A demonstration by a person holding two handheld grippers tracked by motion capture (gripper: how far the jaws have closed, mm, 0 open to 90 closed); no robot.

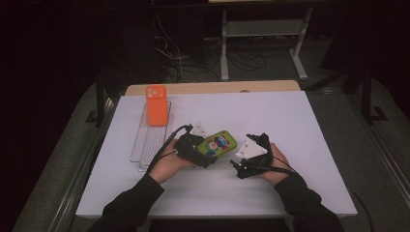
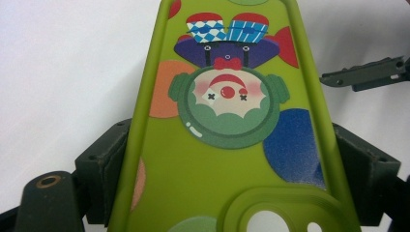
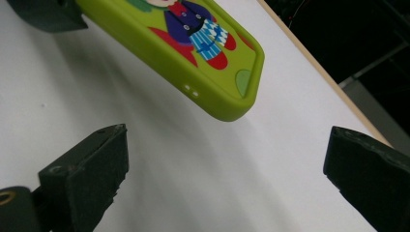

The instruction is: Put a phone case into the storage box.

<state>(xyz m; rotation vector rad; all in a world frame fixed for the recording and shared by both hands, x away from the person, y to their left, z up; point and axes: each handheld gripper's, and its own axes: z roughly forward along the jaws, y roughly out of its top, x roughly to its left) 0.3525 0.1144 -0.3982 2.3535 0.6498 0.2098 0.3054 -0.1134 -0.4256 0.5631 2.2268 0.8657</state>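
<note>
In the high view, a green soft phone case with a clown drawing (image 1: 218, 143) is held above the white table (image 1: 290, 121) by the left gripper (image 1: 205, 150); in the left gripper view, the jaws are clamped on the case's long edges; in the right gripper view, the right gripper (image 3: 225, 159) is seen with jaws wide apart, the case just beyond them, untouched.
</note>
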